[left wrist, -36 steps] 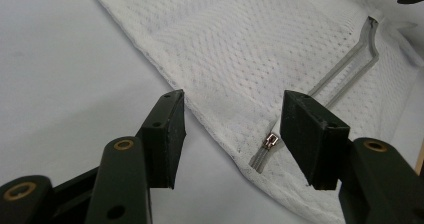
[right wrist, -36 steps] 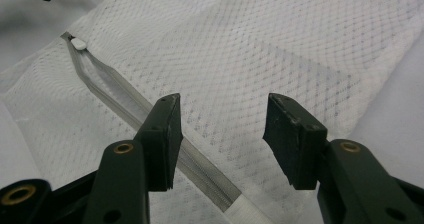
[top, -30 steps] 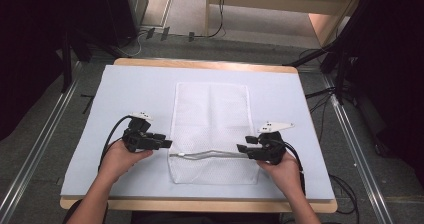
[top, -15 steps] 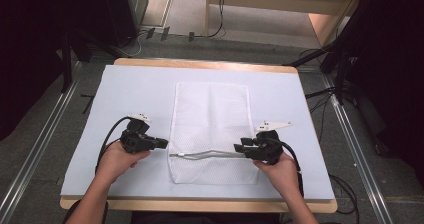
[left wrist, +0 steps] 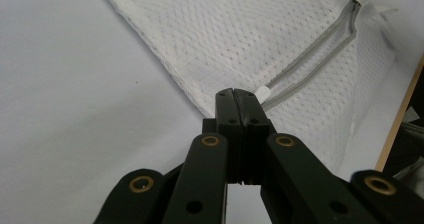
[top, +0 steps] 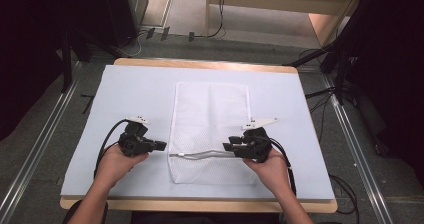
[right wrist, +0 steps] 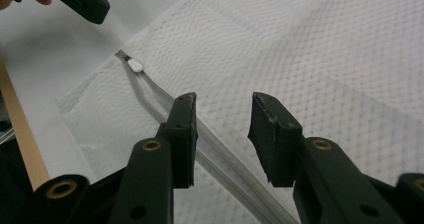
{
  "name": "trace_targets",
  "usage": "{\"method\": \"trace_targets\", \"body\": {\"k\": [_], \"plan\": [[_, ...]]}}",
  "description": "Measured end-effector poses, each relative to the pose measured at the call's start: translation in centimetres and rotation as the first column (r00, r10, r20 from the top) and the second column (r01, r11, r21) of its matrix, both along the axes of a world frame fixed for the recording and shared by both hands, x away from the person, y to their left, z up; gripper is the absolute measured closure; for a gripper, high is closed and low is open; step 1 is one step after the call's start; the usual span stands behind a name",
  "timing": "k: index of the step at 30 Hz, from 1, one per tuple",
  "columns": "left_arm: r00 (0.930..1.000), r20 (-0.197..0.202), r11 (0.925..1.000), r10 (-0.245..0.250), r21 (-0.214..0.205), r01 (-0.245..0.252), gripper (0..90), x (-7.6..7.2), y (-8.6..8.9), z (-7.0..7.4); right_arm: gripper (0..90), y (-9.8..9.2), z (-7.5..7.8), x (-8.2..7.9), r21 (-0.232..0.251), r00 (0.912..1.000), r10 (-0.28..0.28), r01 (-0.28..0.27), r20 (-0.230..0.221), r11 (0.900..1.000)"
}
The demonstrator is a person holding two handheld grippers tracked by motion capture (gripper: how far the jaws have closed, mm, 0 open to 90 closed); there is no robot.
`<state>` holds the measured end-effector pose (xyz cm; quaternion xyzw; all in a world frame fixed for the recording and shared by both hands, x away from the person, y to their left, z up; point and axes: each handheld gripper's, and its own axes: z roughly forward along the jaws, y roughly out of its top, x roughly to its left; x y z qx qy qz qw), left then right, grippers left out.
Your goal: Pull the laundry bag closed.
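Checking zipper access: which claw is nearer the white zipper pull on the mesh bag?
Left. The left claw, shut, sits right beside the zipper pull. The right claw is at the zipper's far end.

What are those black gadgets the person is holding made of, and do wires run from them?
Each is a black hand-held left gripper and right gripper: two flat black jaws on linked bars with brass-coloured rivets. A black cable loops back from each, and a pale three-cornered plate sits on top. Forearms are bare.
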<state>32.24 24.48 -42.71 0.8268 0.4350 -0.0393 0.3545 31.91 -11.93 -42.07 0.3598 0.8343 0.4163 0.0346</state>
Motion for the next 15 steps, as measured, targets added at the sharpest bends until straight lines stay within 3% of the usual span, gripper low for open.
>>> {"method": "trace_targets", "body": {"k": [15], "plan": [[0.9996, 0.026, 0.9997, 0.015, -0.02, -0.014, 90.0, -0.6, -0.2, -0.2, 75.8, 4.1, -0.3, 0.4, 0.026, 0.9972, 0.063, -0.062, -0.042, 0.9977]]}}
